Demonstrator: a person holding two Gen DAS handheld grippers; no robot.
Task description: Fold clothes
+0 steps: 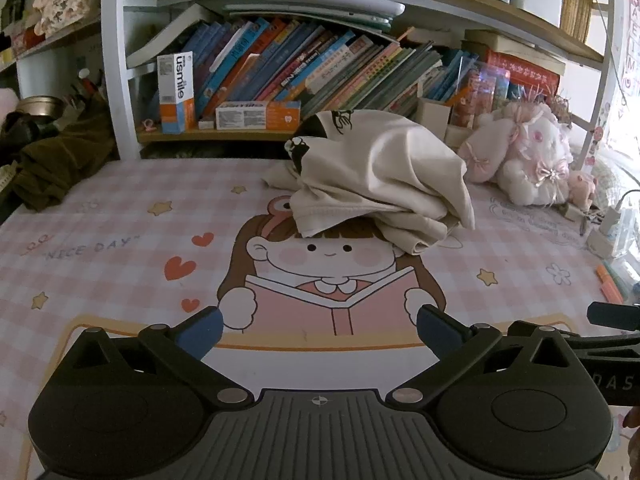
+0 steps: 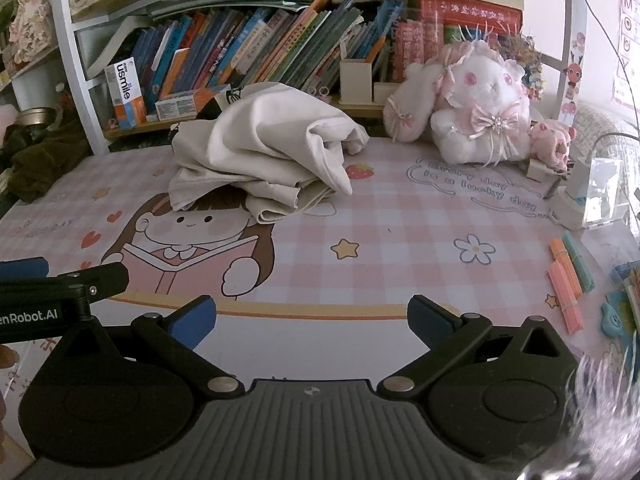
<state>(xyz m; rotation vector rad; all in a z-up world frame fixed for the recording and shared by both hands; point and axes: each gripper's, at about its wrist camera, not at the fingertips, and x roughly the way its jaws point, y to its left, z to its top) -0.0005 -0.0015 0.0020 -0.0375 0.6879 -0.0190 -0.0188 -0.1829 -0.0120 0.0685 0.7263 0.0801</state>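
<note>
The tabletop [image 1: 120, 216] is covered by a pink-and-white checked mat printed with a cartoon girl reading a book [image 1: 324, 272], hearts, stars and the words "NICE DAY". A crumpled cream garment [image 1: 380, 176] with a dark printed patch at its far end is heaped on the mat directly behind the cartoon girl, its near hem overlapping the top of her hair; in the right wrist view the same garment [image 2: 268, 152] is seen lying unfolded and loosely bunched. Behind the garment, a white-framed bookshelf [image 1: 116, 80] is shown along the rear edge of the tabletop, packed with slanting books [image 1: 304, 68]; an orange-and-white "usmile" box [image 1: 176, 92] stands upright at the left end of the row. To the right of the garment, a white-and-pink plush rabbit [image 2: 480, 108] is propped against the shelf. To the left of the garment, a dark olive cloth [image 1: 48, 168] is bundled at the tabletop edge. Well to the right of the garment, bundles of orange, pink and teal sticks [image 2: 568, 276] lie on the mat. The left hand-held gripper [image 1: 320, 332] and the right hand-held gripper [image 2: 312, 320] are each held with jaws spread wide and nothing between them, both well short of the garment, above the near part of the mat.
</note>
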